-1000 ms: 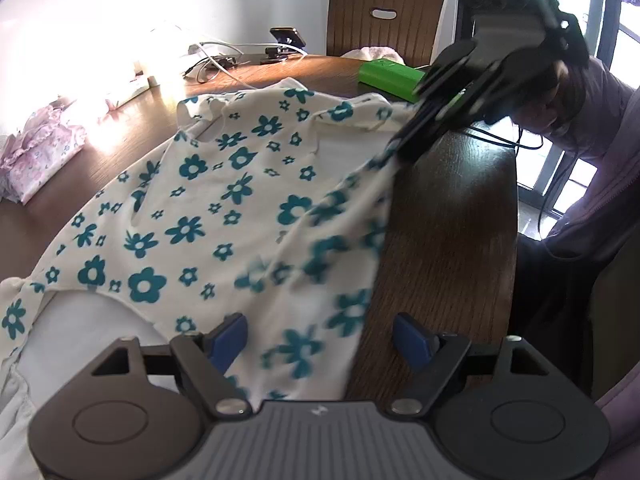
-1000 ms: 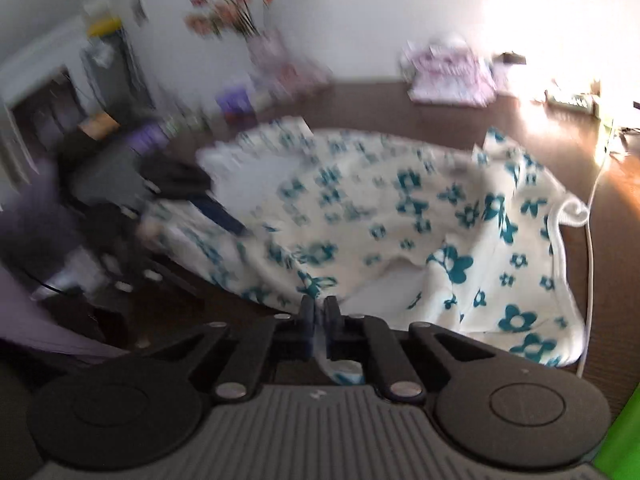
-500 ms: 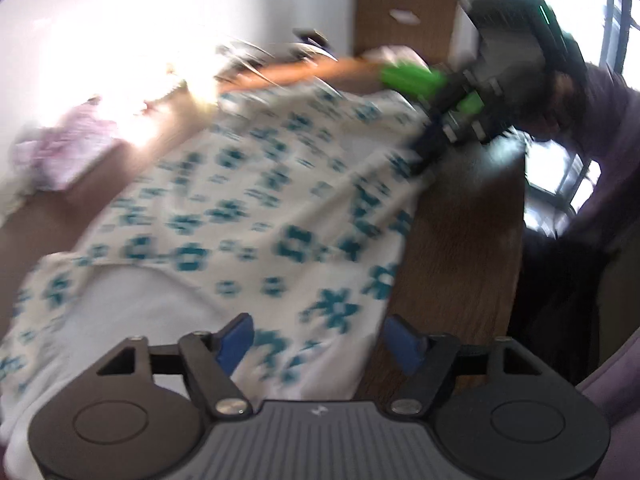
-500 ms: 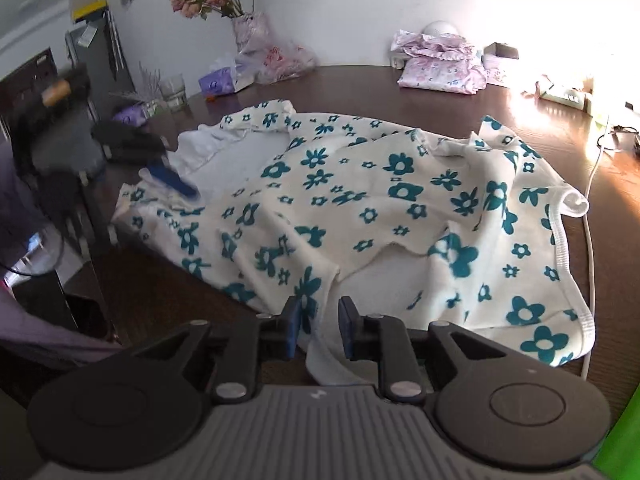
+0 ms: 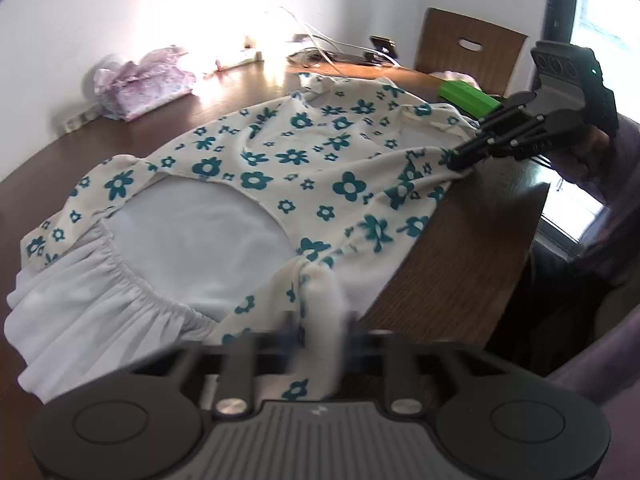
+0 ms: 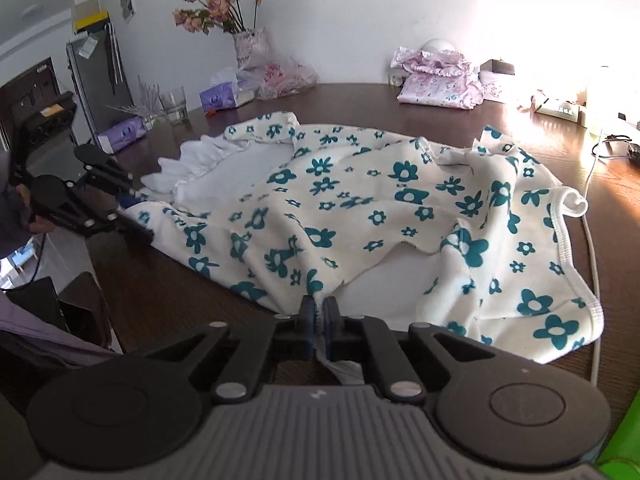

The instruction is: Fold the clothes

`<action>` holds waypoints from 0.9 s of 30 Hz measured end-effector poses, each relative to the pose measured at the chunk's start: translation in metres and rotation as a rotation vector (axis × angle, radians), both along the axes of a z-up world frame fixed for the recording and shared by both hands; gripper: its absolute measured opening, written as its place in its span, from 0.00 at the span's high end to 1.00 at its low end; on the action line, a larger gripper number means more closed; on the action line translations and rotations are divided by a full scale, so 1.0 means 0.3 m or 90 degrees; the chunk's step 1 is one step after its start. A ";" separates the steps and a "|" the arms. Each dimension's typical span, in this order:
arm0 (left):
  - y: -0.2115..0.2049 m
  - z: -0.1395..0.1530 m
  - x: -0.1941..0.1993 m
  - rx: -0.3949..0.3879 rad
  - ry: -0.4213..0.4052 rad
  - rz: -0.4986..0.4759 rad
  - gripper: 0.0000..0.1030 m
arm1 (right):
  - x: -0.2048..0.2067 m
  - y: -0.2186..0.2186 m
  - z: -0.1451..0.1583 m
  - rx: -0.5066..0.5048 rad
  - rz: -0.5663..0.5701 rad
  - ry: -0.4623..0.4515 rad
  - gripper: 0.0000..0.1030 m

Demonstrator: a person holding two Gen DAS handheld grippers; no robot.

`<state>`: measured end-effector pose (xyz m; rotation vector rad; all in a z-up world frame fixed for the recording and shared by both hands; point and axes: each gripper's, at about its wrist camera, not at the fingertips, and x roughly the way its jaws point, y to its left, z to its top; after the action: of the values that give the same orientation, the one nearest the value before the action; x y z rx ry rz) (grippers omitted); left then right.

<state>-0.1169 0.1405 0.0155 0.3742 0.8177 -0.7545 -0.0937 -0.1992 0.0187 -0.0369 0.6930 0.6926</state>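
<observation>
Right wrist view shows the right gripper [image 6: 319, 322] pinching the near edge of the flowery dress [image 6: 360, 208], which lies spread on the brown table [image 6: 160, 304]. Left gripper [image 5: 318, 332] has its 2 fingers pinched on the same edge farther along. If only a thin bit is caught, the cloth could slip out and bunch up when lifted.

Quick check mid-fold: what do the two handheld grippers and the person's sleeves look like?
Both grippers, left gripper and right gripper, are black with ribbed grey bodies, round side discs and silver screws. The right one's finger pads are blue. The sleeve is lavender.
</observation>
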 end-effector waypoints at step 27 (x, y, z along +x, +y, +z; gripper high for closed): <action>0.031 -0.020 -0.035 0.046 -0.069 -0.017 0.84 | -0.030 -0.007 0.061 -0.052 -0.006 -0.036 0.93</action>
<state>-0.1276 0.1500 0.0094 0.4878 0.7412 -0.7248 -0.1026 -0.2014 0.0369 -0.1276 0.6665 0.6510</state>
